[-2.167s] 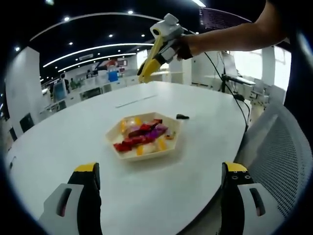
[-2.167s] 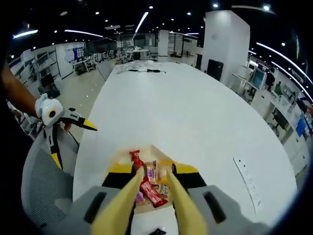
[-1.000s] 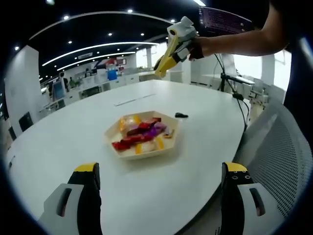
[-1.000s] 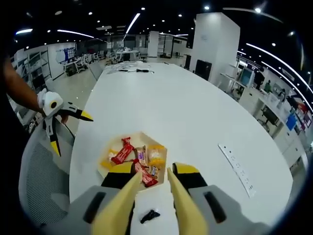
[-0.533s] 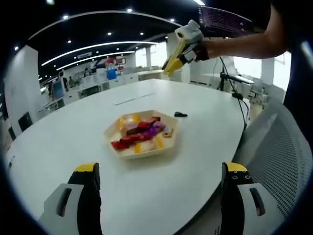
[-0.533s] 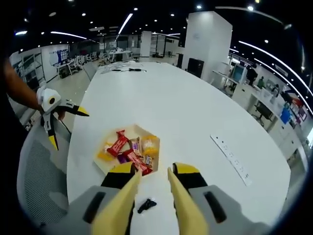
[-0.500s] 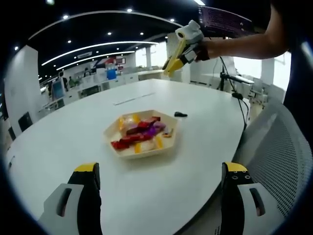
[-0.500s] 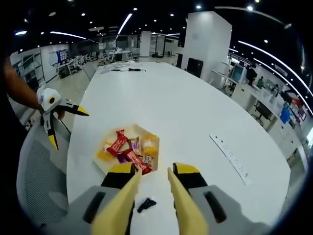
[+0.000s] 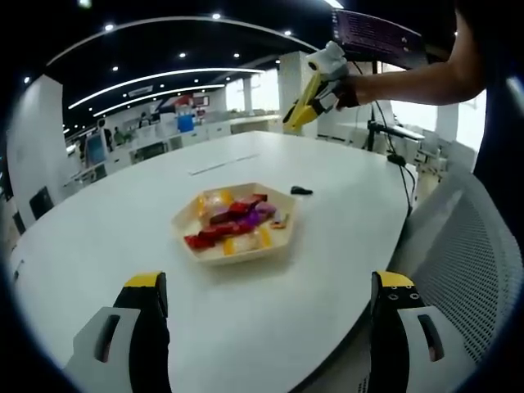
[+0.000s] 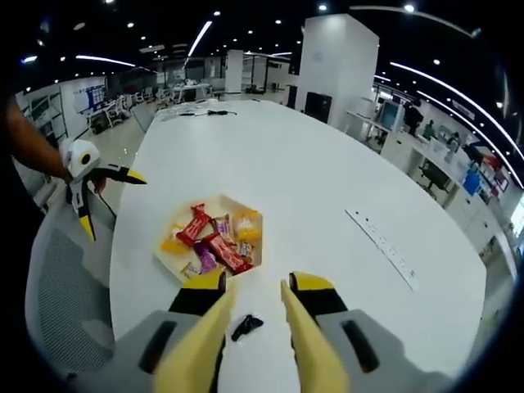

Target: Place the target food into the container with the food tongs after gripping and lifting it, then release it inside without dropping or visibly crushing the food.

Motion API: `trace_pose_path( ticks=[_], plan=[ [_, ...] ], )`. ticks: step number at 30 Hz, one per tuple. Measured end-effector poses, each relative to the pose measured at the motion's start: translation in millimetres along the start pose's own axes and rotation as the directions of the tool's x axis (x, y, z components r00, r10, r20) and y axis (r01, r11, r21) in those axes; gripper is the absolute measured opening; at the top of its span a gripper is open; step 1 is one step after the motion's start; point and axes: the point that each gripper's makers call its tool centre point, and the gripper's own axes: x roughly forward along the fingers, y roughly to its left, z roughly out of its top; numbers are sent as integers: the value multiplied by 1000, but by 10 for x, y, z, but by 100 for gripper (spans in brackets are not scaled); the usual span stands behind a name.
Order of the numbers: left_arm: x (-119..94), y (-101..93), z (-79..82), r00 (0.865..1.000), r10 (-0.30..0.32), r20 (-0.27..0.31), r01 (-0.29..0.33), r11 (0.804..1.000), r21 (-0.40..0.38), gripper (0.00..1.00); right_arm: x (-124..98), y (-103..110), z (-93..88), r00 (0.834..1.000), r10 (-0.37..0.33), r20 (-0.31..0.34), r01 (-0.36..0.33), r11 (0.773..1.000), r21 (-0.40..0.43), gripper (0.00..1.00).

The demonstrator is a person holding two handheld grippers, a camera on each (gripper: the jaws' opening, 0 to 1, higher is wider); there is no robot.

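Yellow tongs [image 10: 250, 327] on right gripper [image 10: 250, 344] held narrowly apart, empty, raised high above white oval table [image 10: 327, 196]. Left gripper [image 9: 262, 319] spread wide, low at near edge. Wrapped snacks [image 10: 214, 244], glossy red, purple and yellow, piled in shallow hexagonal tray [image 9: 288, 233]; small black clip [image 10: 242, 327] just beside it. Likely risks: slick wrappers slipping from smooth tong tips during lift, or crushing under a hard squeeze.
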Motion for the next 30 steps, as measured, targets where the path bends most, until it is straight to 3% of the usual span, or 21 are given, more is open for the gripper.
trace_pose_path(
  ticks=[14, 20, 30],
  plan=[
    [-5, 5, 10, 1000, 2, 4, -2, 1000, -5, 99, 3, 29, -94, 999, -24, 39, 24, 1000, 15, 30],
    [-4, 5, 9, 1000, 3, 4, -3, 1000, -5, 99, 32, -14, -229, 996, -74, 51, 73, 997, 14, 30],
    [0, 3, 7, 1000, 3, 4, -3, 1000, -8, 99, 132, 55, -433, 995, -78, 54, 76, 996, 39, 30]
  ],
)
